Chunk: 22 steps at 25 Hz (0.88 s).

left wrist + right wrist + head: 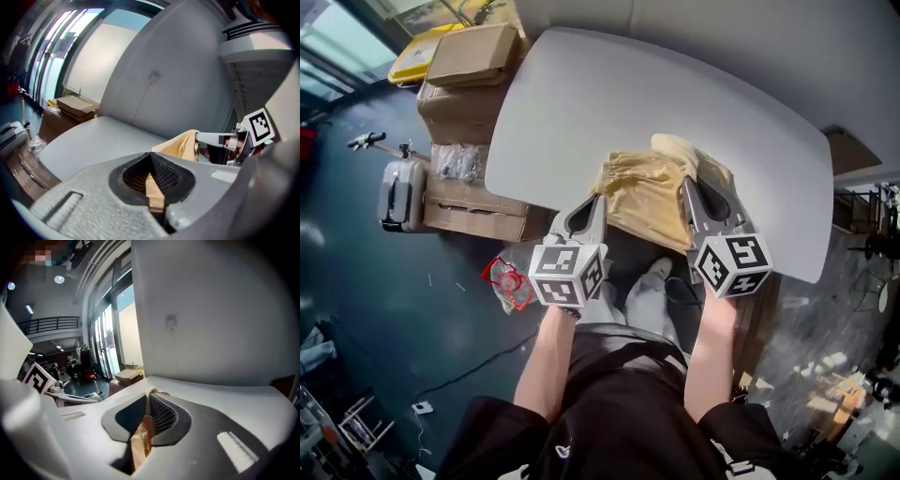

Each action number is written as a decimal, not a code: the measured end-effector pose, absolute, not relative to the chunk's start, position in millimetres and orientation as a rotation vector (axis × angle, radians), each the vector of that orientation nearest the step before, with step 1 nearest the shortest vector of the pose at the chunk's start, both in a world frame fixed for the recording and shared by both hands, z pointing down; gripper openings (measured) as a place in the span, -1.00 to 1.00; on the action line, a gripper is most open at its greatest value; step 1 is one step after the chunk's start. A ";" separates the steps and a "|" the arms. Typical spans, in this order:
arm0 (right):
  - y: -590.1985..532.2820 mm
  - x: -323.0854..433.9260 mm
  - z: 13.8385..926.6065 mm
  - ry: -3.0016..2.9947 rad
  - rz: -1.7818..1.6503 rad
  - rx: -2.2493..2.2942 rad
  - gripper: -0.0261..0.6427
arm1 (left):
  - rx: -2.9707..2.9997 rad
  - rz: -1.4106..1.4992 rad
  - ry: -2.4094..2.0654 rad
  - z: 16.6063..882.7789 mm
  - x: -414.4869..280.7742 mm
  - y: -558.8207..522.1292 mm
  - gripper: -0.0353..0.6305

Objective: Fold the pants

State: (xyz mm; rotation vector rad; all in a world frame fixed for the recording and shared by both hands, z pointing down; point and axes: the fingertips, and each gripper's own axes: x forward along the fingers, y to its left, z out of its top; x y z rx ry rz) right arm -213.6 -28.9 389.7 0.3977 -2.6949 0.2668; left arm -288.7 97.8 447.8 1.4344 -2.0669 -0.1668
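Tan pants [645, 195] lie bunched at the near edge of the grey table [609, 103], the elastic waistband toward the left. My left gripper [600, 192] is shut on the cloth's left edge, and my right gripper [684, 185] is shut on its right edge. The left gripper view shows a strip of tan cloth [153, 190] pinched in the jaws, with more of the pants [183, 143] and the right gripper [220, 139] beyond. In the right gripper view tan cloth [139, 444] is clamped between the jaws, and the left gripper [70, 397] shows at the left.
Cardboard boxes [469, 66] are stacked left of the table, a silver suitcase [401, 192] beside them. A red object [508, 281] lies on the dark floor near the table's corner. The person's shoes [649, 281] stand at the table's near edge. A wall [187, 70] rises behind the table.
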 end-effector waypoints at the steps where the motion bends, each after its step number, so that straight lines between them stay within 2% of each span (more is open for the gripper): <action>1: -18.3 -231.1 402.8 -2.678 0.274 0.348 -0.82 | 1.398 -0.168 -2.082 452.2 -298.1 109.9 -0.88; 6: 59.5 -288.3 494.2 -2.511 0.295 0.092 -0.82 | 1.202 -0.176 -2.138 480.9 -332.7 177.1 -0.88; 12: 116.1 -291.6 588.4 -2.282 0.296 -0.012 -0.81 | 1.116 -0.177 -2.124 514.0 -341.2 210.1 -0.88; 15: 123.2 -293.2 600.9 -2.265 0.344 -0.037 -0.77 | 1.134 -0.173 -2.107 518.6 -336.5 206.6 -0.88; 19: 132.0 -293.8 595.6 -2.262 0.409 -0.106 -0.51 | 1.188 -0.163 -2.096 510.5 -329.8 193.2 -0.88; 22: 132.0 -292.1 577.1 -2.311 0.442 -0.119 -0.49 | 1.229 -0.156 -2.092 501.7 -328.6 181.9 -0.88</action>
